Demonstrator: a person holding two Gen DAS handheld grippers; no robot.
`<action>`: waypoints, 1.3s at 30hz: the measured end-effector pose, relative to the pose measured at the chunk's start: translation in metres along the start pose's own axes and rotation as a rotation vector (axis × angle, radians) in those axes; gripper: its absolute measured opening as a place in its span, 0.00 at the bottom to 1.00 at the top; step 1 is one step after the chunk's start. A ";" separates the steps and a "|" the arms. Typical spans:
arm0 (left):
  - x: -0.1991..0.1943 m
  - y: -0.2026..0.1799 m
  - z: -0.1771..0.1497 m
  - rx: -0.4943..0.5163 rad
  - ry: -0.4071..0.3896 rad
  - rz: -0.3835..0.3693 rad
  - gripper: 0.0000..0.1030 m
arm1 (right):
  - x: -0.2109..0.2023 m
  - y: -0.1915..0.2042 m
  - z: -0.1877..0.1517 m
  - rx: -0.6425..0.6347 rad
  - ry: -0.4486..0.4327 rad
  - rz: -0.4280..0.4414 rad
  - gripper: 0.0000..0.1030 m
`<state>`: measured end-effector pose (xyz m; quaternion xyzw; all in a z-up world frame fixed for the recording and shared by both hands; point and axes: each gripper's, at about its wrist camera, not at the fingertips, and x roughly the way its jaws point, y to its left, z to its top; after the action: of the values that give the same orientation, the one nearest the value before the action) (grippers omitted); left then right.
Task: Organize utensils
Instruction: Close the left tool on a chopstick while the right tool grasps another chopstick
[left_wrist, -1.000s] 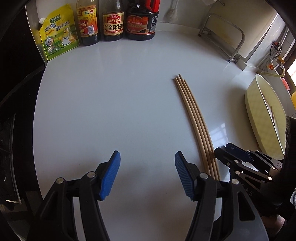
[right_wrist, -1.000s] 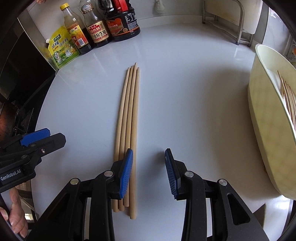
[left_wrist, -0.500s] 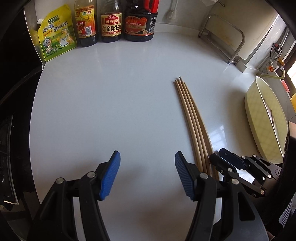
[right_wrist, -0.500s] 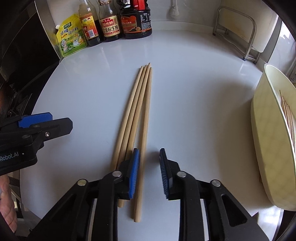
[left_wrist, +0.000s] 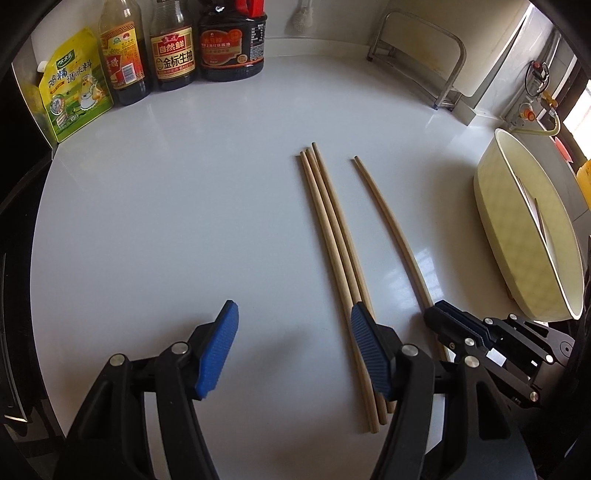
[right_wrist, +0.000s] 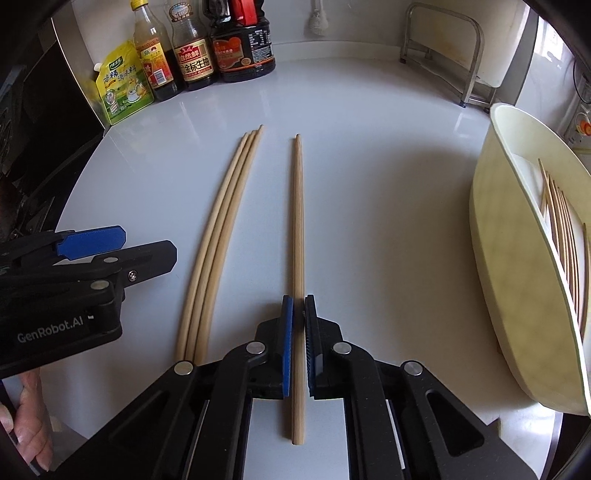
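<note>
Three wooden chopsticks (left_wrist: 334, 236) (right_wrist: 218, 236) lie side by side on the white counter. A fourth chopstick (right_wrist: 297, 229) (left_wrist: 388, 229) sits apart to their right, clamped near its near end by my right gripper (right_wrist: 298, 332) (left_wrist: 443, 314). My left gripper (left_wrist: 291, 350) (right_wrist: 92, 240) is open and empty, hovering left of the three chopsticks. A cream oval tray (right_wrist: 517, 280) (left_wrist: 524, 236) at the right holds several chopsticks (right_wrist: 561, 229).
Three sauce bottles (left_wrist: 173, 48) (right_wrist: 192, 51) and a yellow seasoning pouch (left_wrist: 74, 85) (right_wrist: 122, 85) stand at the back left. A metal rack (left_wrist: 421, 59) (right_wrist: 443, 51) stands at the back right. The counter edge drops off at the left.
My right gripper closed on the rightmost chopstick and drew it to the right, away from the other three. The left gripper stayed open and shifted slightly.
</note>
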<state>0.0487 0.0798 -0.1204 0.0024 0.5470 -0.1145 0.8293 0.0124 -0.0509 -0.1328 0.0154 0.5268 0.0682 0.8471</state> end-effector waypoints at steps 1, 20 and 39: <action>0.002 -0.002 0.000 0.002 0.003 0.000 0.61 | -0.001 -0.003 0.000 0.008 0.002 -0.001 0.06; 0.017 -0.011 -0.002 0.006 0.017 0.069 0.62 | -0.011 -0.023 0.007 0.056 -0.015 -0.017 0.27; 0.023 -0.013 0.010 0.048 -0.008 0.099 0.35 | 0.008 -0.012 0.017 -0.012 -0.015 -0.074 0.21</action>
<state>0.0636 0.0619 -0.1359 0.0487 0.5401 -0.0865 0.8357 0.0325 -0.0607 -0.1337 -0.0087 0.5204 0.0401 0.8529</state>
